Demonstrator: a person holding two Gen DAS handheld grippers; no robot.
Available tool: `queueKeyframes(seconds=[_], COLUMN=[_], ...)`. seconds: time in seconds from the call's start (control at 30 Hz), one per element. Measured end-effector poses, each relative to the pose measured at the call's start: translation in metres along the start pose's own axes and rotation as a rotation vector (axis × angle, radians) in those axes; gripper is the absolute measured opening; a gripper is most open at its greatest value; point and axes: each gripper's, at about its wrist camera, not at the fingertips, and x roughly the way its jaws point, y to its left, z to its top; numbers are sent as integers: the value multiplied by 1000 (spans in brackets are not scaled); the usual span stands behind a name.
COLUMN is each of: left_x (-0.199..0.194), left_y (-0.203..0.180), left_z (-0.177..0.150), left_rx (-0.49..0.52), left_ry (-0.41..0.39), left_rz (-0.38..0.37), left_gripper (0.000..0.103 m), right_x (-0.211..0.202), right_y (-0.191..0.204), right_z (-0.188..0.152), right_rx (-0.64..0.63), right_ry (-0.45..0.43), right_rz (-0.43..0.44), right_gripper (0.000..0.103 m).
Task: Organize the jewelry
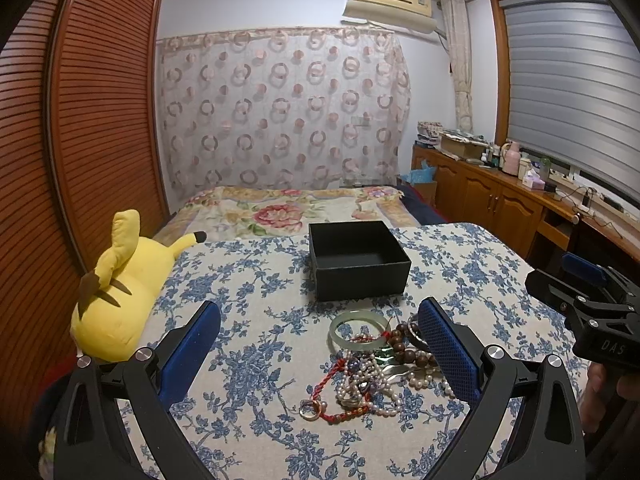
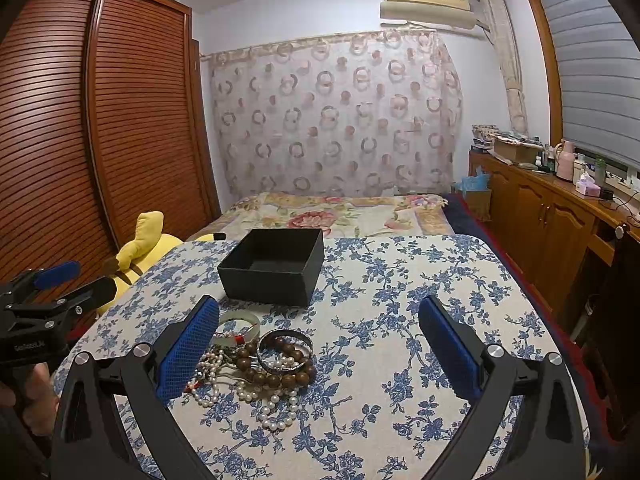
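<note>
**Tangled jewelry heap waits in front of the empty box**

I have both tools hovering above the desk (image 1: 256,304), which is covered by a blue floral cloth. My left hand-held gripper (image 1: 320,348) stands wide open with nothing between its pads, and my right hand-held gripper (image 2: 320,348) is just as wide and just as empty.

The jewelry pile (image 1: 376,364) lies on the cloth just in front of the black box (image 1: 360,276), which is open and looks empty. In the heap I see a pale green bangle (image 1: 358,330) at the box side, a metal bangle (image 2: 285,350) resting on a string of brown wooden beads (image 2: 272,378), loose pearl strands (image 2: 276,412), and a red cord (image 1: 332,400) with a small ring (image 1: 309,407).

I judge the green bangle stiff, slick and breakable, so I would pinch it across its band and lift gently. The metal bangle should take the same grip. The pearls and cord are light, limp and snarled together; pulling one strand will likely drag others, so I would take a bunched loop near its edge and lift slowly. A yellow plush toy (image 1: 120,280) lies well apart at the left.
</note>
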Motion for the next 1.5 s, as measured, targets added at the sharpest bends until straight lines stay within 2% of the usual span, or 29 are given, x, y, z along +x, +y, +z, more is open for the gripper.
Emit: queueKeyframes(seconds=[1.5], left_x=[-4], left_y=[1], left_z=[1], left_rx=[-3], left_ry=[-7], left_rz=[-1], left_gripper=[95], right_x=[-3], right_y=[3], right_z=[1], right_rx=[-2], right_ry=[1], right_rz=[0], right_gripper=[101])
